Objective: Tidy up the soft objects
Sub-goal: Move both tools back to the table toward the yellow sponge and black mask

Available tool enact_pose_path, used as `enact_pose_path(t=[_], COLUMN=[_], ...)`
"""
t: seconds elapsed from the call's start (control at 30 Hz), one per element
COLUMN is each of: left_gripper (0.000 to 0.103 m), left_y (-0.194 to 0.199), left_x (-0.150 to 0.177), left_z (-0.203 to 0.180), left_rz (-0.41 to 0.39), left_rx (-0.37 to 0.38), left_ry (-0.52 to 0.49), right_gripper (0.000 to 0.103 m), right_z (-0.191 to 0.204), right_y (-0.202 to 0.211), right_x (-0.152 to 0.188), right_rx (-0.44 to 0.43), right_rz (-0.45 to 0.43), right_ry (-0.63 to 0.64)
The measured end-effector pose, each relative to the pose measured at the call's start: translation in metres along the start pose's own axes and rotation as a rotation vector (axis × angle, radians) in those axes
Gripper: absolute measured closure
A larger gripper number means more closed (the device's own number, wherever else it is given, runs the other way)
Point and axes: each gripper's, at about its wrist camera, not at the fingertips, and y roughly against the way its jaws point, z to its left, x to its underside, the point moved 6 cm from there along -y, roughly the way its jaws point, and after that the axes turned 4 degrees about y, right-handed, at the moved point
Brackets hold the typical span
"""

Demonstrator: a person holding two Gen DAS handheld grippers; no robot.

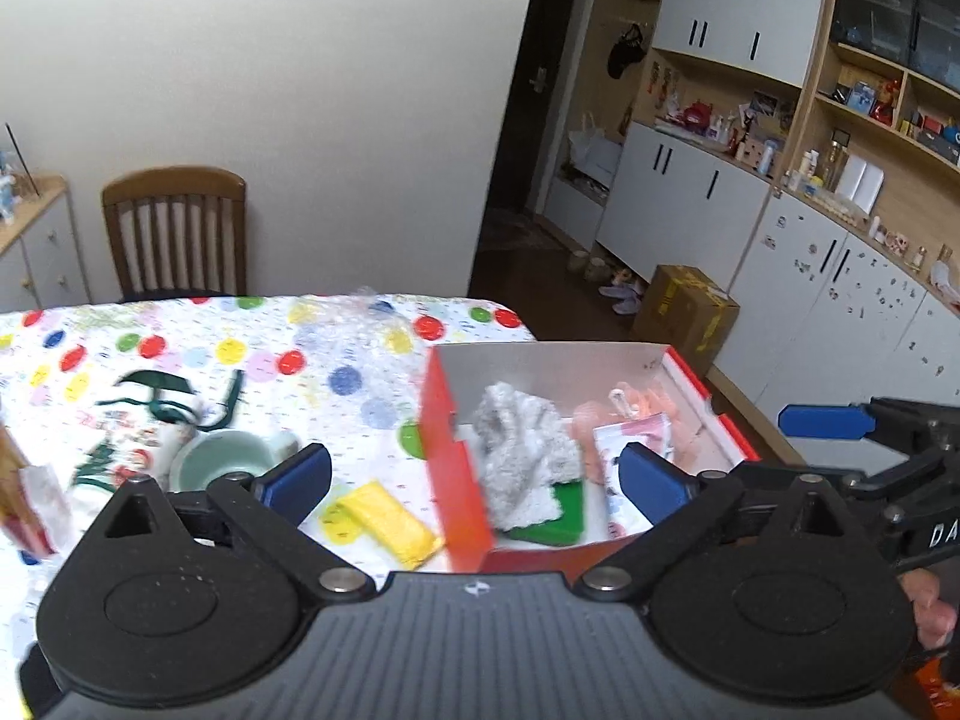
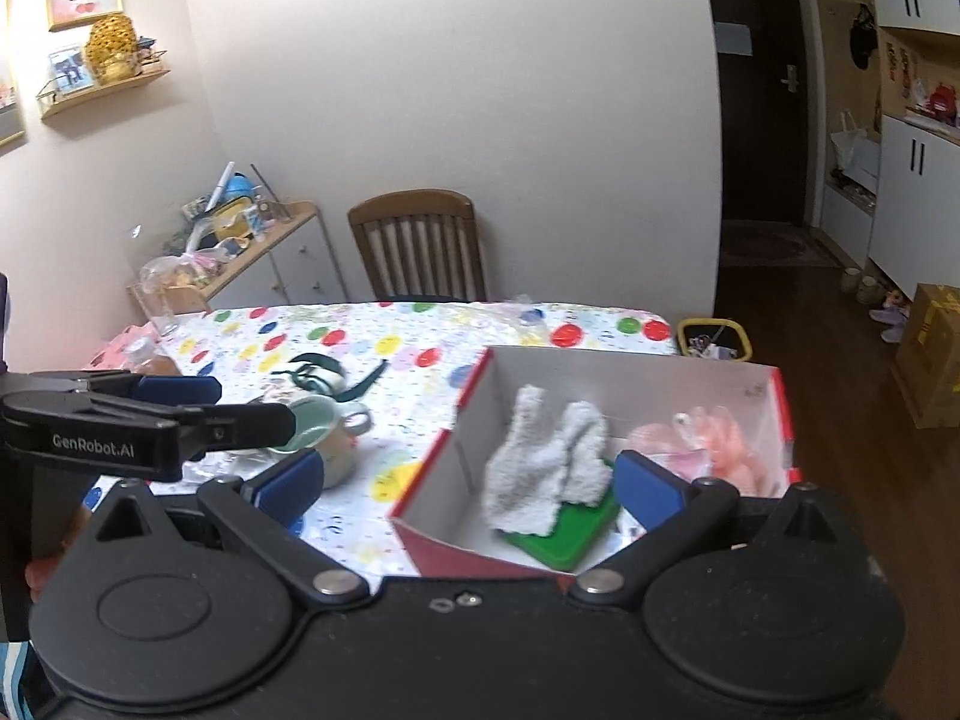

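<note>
- Looking into the red box (image 1: 447, 420) at the table's near right corner, we found a grey fuzzy cloth (image 1: 522, 456) slumped over a green sponge (image 1: 558, 516), with a pink soft toy (image 1: 648, 420) and a small printed packet (image 1: 624, 450) on the box's right side.
- Beside the box, on the dotted tablecloth (image 1: 240, 348), lay a yellow sponge (image 1: 384, 522), just left of the red wall and touching nothing we could make out.
- Farther left stood a pale green mug (image 1: 222, 462) next to a white Christmas-print bag with green handles (image 1: 138, 420); crumpled clear wrap (image 1: 360, 336) sat toward the far edge.
- Our left gripper (image 1: 474, 477) had its fingers spread wide with nothing between them; the yellow sponge sat below and between the blue pads (image 1: 297, 480), clear of both.
- Our right gripper (image 2: 468, 489) was likewise spread and empty, above the box's near left corner, the grey cloth (image 2: 546, 462) between its pads but well beneath them.
- From the left wrist we saw the yellow sponge and the right gripper's fingers at the right edge; the right wrist view hid that sponge.
- From the right wrist we saw the left gripper (image 2: 180, 402) from the side, a wall shelf (image 2: 102, 90) and a yellow-rimmed bin (image 2: 714, 339) beyond the table.
</note>
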Motion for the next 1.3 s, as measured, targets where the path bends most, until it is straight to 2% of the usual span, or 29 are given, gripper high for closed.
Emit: enact_pose_path(t=[0.23, 0.43, 0.63, 0.83, 1.0, 1.13, 1.3], left_gripper=[0.000, 0.000, 0.000, 0.000, 0.000, 0.000, 0.000], left_y=[0.033, 0.056, 0.071, 0.076, 0.074, 0.069, 0.058], left_x=[0.009, 0.020, 0.037, 0.063, 0.082, 0.096, 0.115], left_z=[0.048, 0.100, 0.149, 0.191, 0.222, 0.241, 0.259], left_rz=[-0.056, -0.083, -0.078, -0.034, 0.005, 0.035, 0.096], left_rx=[-0.030, -0.126, -0.108, -0.090, -0.076, -0.082, -0.085], left_ry=[-0.020, -0.059, -0.043, -0.031, 0.000, 0.026, 0.051], right_gripper=[0.000, 0.000, 0.000, 0.003, 0.007, 0.020, 0.026], right_z=[0.044, 0.082, 0.116, 0.145, 0.140, 0.125, 0.117], right_y=[-0.013, -0.030, -0.052, -0.095, -0.148, -0.189, -0.228], right_x=[-0.002, 0.003, 0.007, 0.013, 0.013, 0.021, 0.029], right_rx=[-0.018, -0.035, -0.024, -0.003, 0.049, 0.099, 0.142], right_rz=[0.007, 0.031, 0.050, 0.092, 0.190, 0.277, 0.359], right_ry=[0.025, 0.039, 0.068, 0.174, 0.222, 0.213, 0.281])
